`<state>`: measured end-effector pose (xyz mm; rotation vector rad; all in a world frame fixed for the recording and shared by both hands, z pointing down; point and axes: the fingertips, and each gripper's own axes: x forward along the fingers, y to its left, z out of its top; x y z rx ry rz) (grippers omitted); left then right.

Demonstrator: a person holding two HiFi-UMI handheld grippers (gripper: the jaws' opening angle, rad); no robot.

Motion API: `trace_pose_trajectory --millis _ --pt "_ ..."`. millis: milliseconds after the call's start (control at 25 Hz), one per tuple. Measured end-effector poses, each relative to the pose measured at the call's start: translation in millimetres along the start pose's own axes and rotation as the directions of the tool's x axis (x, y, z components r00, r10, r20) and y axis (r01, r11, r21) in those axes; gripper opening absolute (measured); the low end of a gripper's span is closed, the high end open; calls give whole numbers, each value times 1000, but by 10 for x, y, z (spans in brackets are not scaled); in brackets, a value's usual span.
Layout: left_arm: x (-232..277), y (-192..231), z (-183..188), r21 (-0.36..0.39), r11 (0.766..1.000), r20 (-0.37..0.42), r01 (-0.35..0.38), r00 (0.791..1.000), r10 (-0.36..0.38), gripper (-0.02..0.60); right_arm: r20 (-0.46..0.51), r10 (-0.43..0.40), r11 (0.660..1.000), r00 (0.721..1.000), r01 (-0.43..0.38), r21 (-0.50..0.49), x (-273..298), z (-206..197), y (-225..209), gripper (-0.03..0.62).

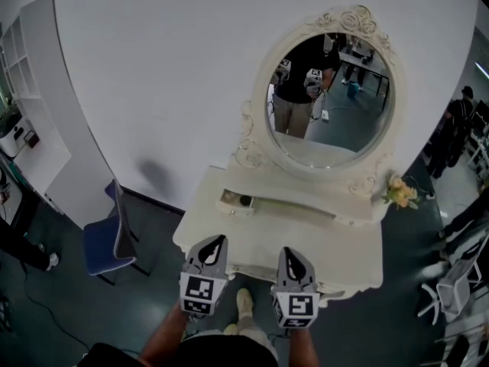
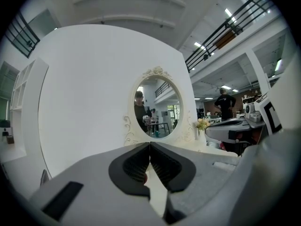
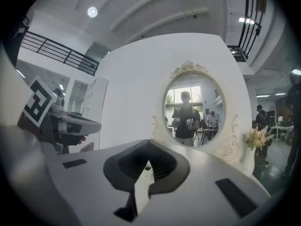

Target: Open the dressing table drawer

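Overhead, in the head view, a white curved wall (image 1: 153, 75) fills 10 to 1 o'clock. A white table (image 1: 348, 239) stands against it at centre, back edge toward 12. An oval mirror (image 1: 330, 102) with a carved frame rises from the table's back at 1 o'clock and reflects a person holding both grippers. A white shelf (image 1: 30, 105) is at 9 o'clock, by the wall's left end. A blue chair (image 1: 103, 245) stands on the dark floor (image 1: 153, 228) at 8 o'clock, left of the table and apart from it. Left gripper (image 1: 217, 241) and right gripper (image 1: 291, 252) are side by side at 6 o'clock, over the table's near edge, both pointing toward 12, marker cubes nearest the camera. The left fingers (image 2: 136, 166) are pressed together along their length, empty. The right fingers (image 3: 165, 166) meet at the tips with a thin wedge of gap behind, holding nothing. The drawer (image 1: 236, 199) is small, at the left end of the raised tier under the mirror, pulled out toward 6. Something dark lies inside, too small to tell. The drawer is at 12 o'clock of the left gripper, apart from it. Pale yellow flowers (image 1: 400, 193) are at 3 o'clock on the table's right back corner, just beside the mirror frame.
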<state>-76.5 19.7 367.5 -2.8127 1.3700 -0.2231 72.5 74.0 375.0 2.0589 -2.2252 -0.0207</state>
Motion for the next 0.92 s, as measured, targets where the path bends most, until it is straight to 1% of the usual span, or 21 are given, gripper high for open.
trace_pose_trajectory --millis 440,600,920 --pt "-21 -11 11 2 1000 2 -2 1000 2 5 20 2 1000 1000 -2 1 -24 44 -10 -5" --pt "-23 -24 9 2 1000 2 -4 1000 4 5 -14 0 1000 1000 0 3 -42 -29 -18 -5" --pt "-25 -37 15 -1 1000 4 -4 1000 4 5 19 -11 1000 1000 11 3 -39 21 -55 -3"
